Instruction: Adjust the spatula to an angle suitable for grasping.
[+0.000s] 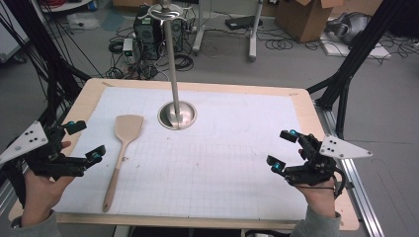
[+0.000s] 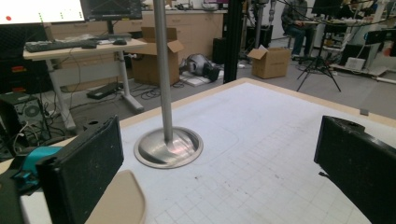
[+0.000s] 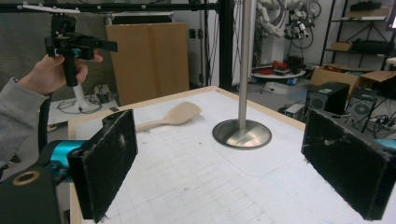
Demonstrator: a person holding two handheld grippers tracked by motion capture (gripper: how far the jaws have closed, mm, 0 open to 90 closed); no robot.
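Left gripper (image 1: 85, 141) hovers at the desk's (image 1: 301, 101) 9 o'clock edge, jaws wide and empty; the pale wooden flat-bladed spatula (image 1: 121, 153) lies just to its 3 o'clock, blade toward the round steel stand base (image 1: 177, 115). Approach the handle squarely, jaws straddling it, then close. Right gripper (image 1: 283, 149), at 4 o'clock, is likewise wide and empty.

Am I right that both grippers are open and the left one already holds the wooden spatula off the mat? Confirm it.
Not quite. The left gripper holds nothing: the high view shows the wooden spatula lying flat on the mat, apart from it. Both grippers are open, the right gripper too, as you said.
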